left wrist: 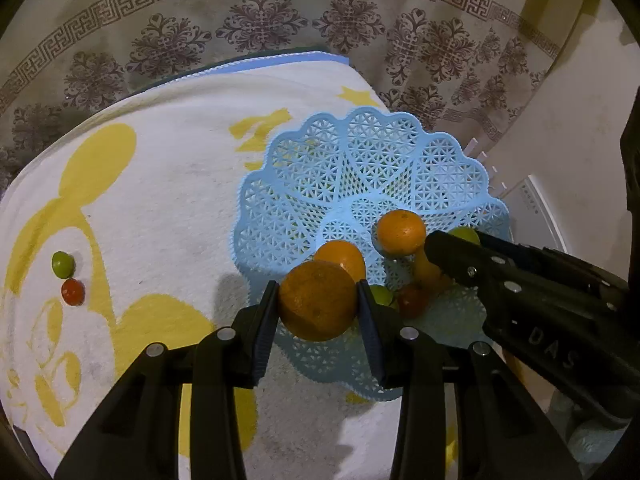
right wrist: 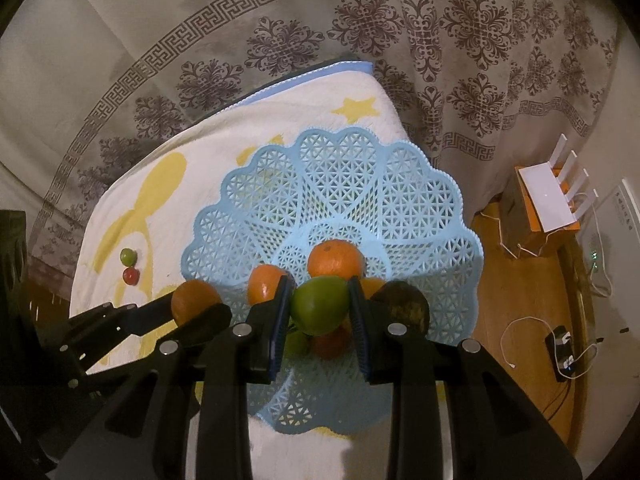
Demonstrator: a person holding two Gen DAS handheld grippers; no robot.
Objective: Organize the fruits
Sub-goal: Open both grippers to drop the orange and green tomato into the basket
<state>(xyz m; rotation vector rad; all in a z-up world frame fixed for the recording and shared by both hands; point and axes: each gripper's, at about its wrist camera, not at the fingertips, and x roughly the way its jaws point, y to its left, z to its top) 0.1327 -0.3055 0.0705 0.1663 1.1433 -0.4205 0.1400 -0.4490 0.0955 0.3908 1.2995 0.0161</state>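
Basically both grippers are loaded: left gripper is clamped on an orange at lower centre of its view, right gripper is clamped on a green fruit. The blue lattice basket lies straight ahead of and below both, with 2 oranges and small fruit already inside. Right load sits over the basket middle, left only over its near rim, so right looks nearer a drop; 2 small fruits, green and red, remain at far left on the towel.

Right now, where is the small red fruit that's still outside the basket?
The small red fruit lies on the towel, far left in both views, right beside the small green fruit, well apart from the blue basket.
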